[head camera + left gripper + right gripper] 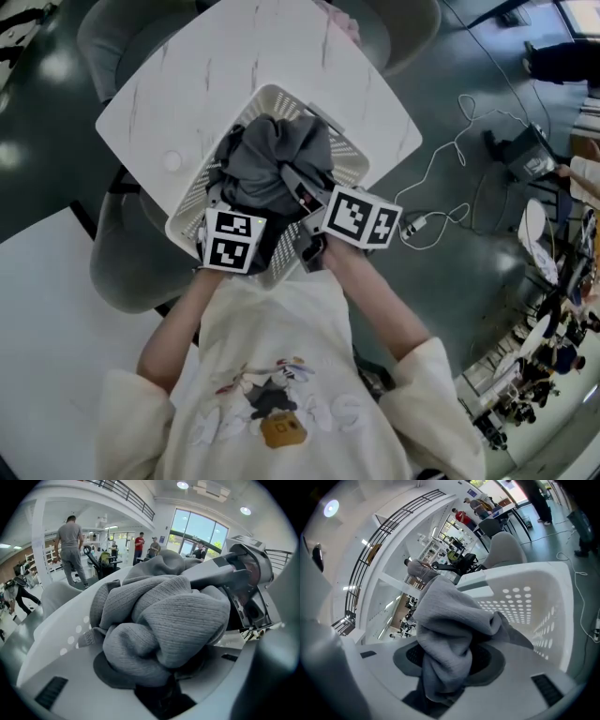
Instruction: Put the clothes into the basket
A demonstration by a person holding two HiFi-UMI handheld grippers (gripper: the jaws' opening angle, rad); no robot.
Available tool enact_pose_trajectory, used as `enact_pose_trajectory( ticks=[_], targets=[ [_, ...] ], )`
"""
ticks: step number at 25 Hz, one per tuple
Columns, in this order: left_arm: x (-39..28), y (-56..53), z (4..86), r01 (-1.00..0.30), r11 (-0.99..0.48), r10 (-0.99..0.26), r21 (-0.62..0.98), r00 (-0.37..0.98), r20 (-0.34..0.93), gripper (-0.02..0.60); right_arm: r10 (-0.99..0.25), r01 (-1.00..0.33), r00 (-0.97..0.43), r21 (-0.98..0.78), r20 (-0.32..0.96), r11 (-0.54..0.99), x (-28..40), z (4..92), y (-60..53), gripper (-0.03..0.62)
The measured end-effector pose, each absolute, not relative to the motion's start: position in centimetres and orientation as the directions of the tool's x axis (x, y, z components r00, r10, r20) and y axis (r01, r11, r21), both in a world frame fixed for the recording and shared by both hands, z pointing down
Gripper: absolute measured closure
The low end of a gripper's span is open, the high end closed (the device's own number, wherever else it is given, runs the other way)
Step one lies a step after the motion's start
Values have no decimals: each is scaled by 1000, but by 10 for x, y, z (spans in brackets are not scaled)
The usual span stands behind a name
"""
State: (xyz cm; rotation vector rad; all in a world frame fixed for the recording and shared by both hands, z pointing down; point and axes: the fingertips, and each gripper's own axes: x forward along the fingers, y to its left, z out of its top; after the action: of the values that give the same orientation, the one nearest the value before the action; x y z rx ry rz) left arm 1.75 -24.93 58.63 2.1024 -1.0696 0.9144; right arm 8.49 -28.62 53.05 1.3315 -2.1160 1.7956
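- Grey knit garment [277,159]: one bunched bundle at the centre of the head view, filling the mouth of the basket and standing above its rim.
- Basket [349,161]: white, perforated walls, set on the white marbled table [216,66], its near end at the table edge toward the lower middle of the frame.
- Left gripper [223,208]: at the basket's lower-left side, pointing steeply down into the bundle. In the left gripper view its jaws were part-closed and clamped on a thick wad of the grey knit, which swelled up and forward from between them and filled most of the frame.
- Right gripper [302,199]: just right of the left one, at the bundle's lower-right edge. In the right gripper view its jaws pinched a narrower fold of the same garment. The cloth rose from the jaws at centre frame, with the basket's wall to the right.
- Both grips sat on the near side of the garment, close together, with the bulk of the cloth lying beyond the jaws toward the top of the head view.
- Marker cubes: left cube [232,240] and right cube [364,217], side by side at the basket's near rim.
- Floor: white cable [450,159] at right of frame.
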Motion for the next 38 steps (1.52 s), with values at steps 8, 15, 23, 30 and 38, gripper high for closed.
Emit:
enact_pose_trajectory(
  ticks=[8,15,23,30,38],
  targets=[
    [18,-253,619,-856,-460,-382,235,429,818,403,-526,-693,-563,-711,638,-121,86,560,-293,407],
    [15,-255,644,-876,-419,-351,241,401,846,403,-477,-718,-523,-667,707,-201,82,585,-300,406],
    [10,-259,664,-900,-366,-323,236,360,875,403,-459,-728,-478,-630,749,-269,81,609,-309,405],
    [11,-261,680,-906,-360,-285,225,336,898,403,-451,-733,-459,-613,766,-295,82,627,-313,407],
    [13,-265,708,-920,-305,-231,247,323,918,403,-426,-780,-400,-546,811,-307,83,659,-320,405]
  ],
)
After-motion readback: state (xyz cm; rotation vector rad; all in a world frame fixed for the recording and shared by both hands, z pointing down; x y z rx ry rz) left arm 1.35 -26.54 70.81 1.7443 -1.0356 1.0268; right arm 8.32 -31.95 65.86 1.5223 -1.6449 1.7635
